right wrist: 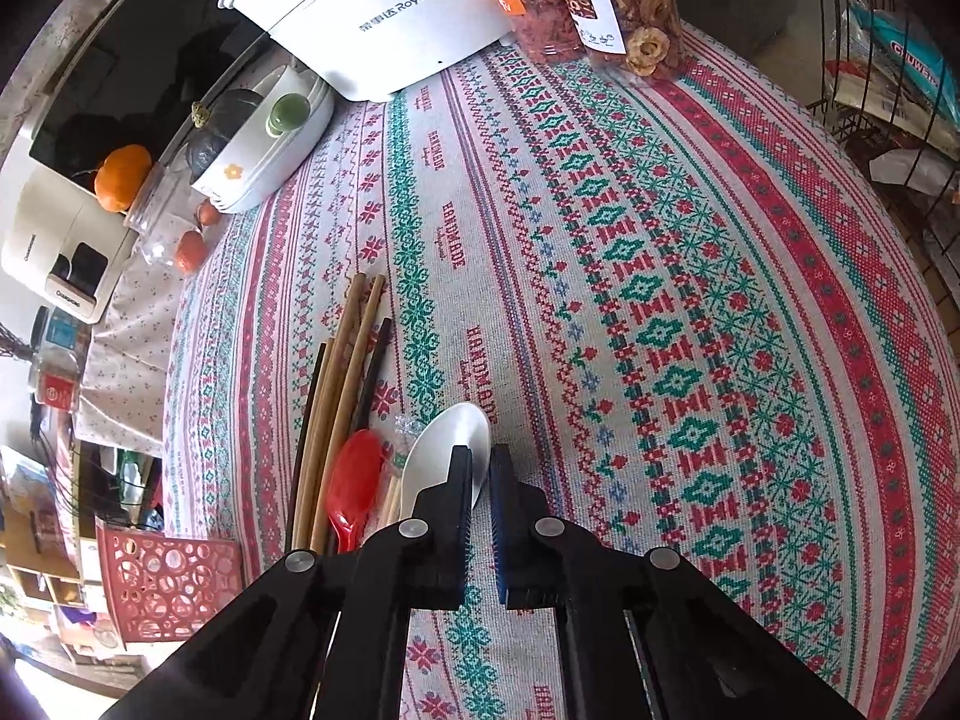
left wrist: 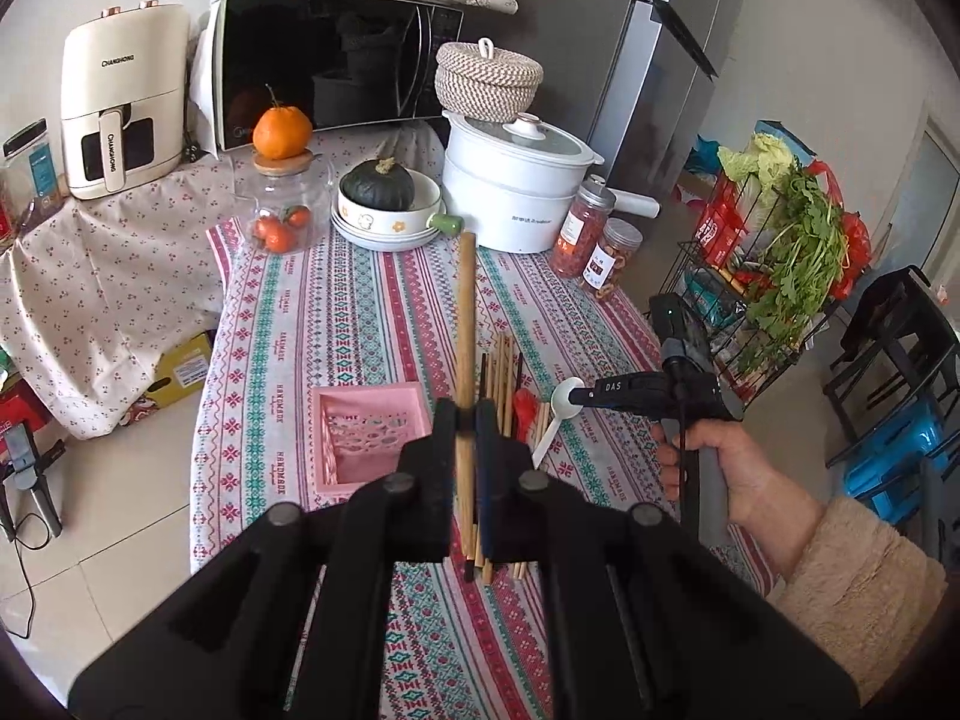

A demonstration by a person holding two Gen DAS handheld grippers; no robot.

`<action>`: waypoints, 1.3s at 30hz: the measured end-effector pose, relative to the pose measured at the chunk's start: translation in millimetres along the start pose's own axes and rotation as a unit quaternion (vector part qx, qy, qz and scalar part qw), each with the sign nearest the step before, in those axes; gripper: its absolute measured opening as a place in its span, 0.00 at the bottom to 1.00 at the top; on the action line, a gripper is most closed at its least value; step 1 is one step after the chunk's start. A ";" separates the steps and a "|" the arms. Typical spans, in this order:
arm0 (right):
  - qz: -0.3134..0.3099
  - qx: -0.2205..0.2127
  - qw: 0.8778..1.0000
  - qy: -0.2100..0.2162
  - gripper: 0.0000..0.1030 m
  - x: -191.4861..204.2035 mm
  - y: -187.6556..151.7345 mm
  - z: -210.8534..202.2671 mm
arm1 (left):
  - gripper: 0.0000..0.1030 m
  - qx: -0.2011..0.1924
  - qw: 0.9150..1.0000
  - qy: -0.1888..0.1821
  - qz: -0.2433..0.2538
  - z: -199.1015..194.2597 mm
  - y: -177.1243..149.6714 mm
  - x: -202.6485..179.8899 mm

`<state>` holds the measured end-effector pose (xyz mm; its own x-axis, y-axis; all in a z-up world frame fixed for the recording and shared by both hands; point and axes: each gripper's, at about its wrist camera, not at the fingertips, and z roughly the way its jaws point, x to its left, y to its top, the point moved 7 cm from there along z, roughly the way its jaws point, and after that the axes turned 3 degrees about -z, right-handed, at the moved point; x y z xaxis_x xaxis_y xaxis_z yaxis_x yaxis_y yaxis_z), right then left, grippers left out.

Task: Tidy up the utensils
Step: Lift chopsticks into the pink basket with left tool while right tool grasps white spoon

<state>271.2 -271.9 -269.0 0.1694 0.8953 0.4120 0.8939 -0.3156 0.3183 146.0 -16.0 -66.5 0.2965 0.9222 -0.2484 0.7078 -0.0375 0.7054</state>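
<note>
Wooden chopstick (left wrist: 465,324) sits clamped between my left gripper (left wrist: 466,420) fingers, pointing straight ahead above the tablecloth (left wrist: 360,312). Just left of that gripper is the pink basket (left wrist: 366,426); beneath and slightly right of it lies the chopstick pile (left wrist: 504,372). My right gripper (right wrist: 480,468) has its jaws nearly closed on the rim of the white spoon (right wrist: 438,450), which rests on the cloth. Left of it lies a red spoon (right wrist: 354,480), touching the pile.
</note>
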 end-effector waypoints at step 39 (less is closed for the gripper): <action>-0.229 -0.302 0.924 0.060 0.03 192.1 -48.1 -205.1 | 0.07 -0.033 0.996 0.078 -0.012 35.6 27.2 68.5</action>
<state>175.7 -149.2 -30.1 -0.2490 0.9486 0.1955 0.4604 -0.0616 0.8855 208.4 32.5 -88.0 0.1736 0.9712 -0.1632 0.6675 0.0057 0.7446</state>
